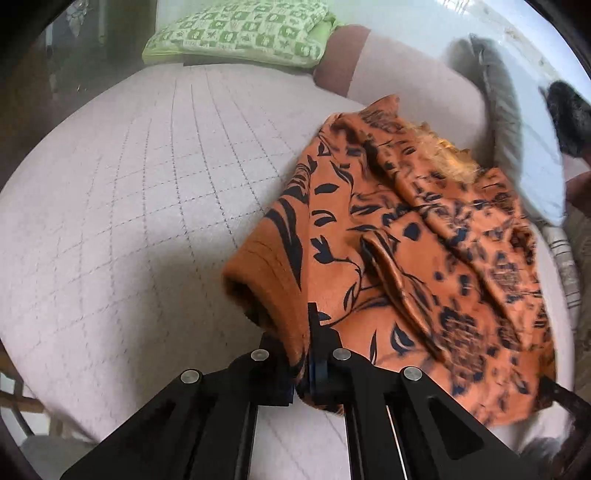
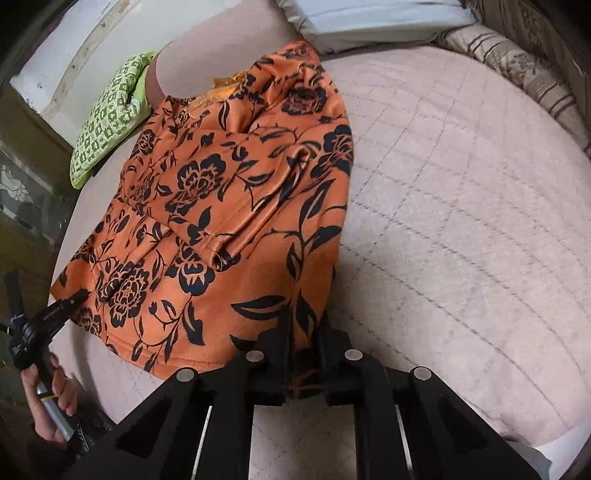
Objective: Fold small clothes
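Note:
An orange garment with a black flower print (image 1: 406, 258) lies rumpled and partly lifted over a pink quilted bed (image 1: 129, 192). My left gripper (image 1: 303, 354) is shut on a bunched corner of its hem. The garment also fills the right wrist view (image 2: 221, 206), draped toward the camera. My right gripper (image 2: 301, 354) is shut on another part of the hem. The left gripper (image 2: 79, 297) shows at the far left of the right wrist view, held by a hand, its tip at the garment's other corner. Yellow-orange trim shows near the garment's far end (image 2: 225, 88).
A green patterned pillow (image 1: 240, 33) lies at the head of the bed, also in the right wrist view (image 2: 107, 118). A white pillow (image 2: 369, 18) and a striped beige pillow (image 2: 517, 62) lie beside the garment's far end. Bare quilt (image 2: 461, 203) spreads to the right.

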